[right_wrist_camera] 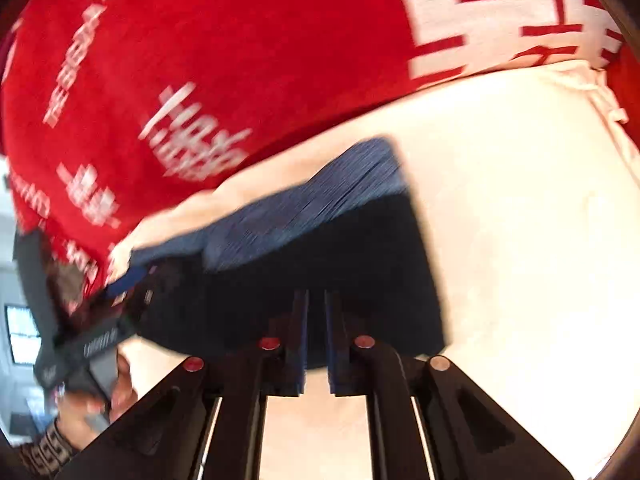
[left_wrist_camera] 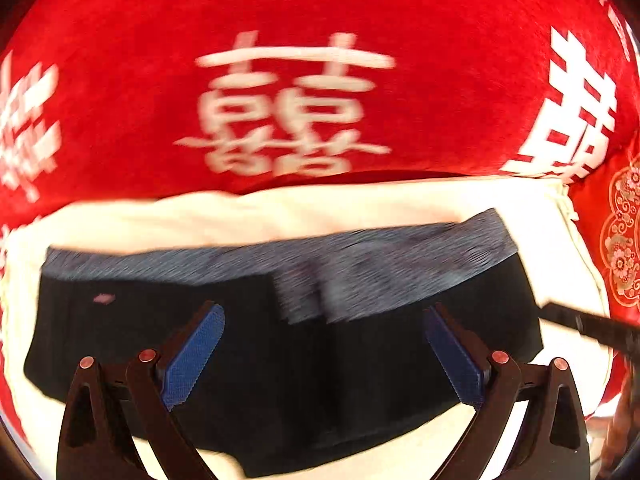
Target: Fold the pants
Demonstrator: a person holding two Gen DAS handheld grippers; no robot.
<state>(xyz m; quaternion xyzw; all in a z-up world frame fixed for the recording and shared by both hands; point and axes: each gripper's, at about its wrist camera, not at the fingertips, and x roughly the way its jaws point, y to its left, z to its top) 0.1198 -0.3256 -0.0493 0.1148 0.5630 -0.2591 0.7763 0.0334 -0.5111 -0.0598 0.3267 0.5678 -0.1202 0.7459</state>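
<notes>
The dark pants (left_wrist_camera: 280,344) are lying as a compact folded bundle on the cream cloth (left_wrist_camera: 240,216) over the red blanket (left_wrist_camera: 120,128), so the folding is looking nearly done. The left gripper (left_wrist_camera: 324,352) is hovering spread wide, gripping nothing. The right gripper (right_wrist_camera: 316,344) is showing nearly closed fingers at the bundle's near edge; I cannot tell whether they are pinching fabric, so next comes releasing or tidying.

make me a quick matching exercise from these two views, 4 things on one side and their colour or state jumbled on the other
Things:
1. left gripper
2. right gripper
3. pants
4. blanket

Colour or state:
A. cream, under the pants
B. red with white characters
C. jaws wide apart
D. dark, with a grey-blue waistband
E. jaws nearly together

Note: A fits the cloth, a spare item.

Pairs: 1-C, 2-E, 3-D, 4-B
</notes>
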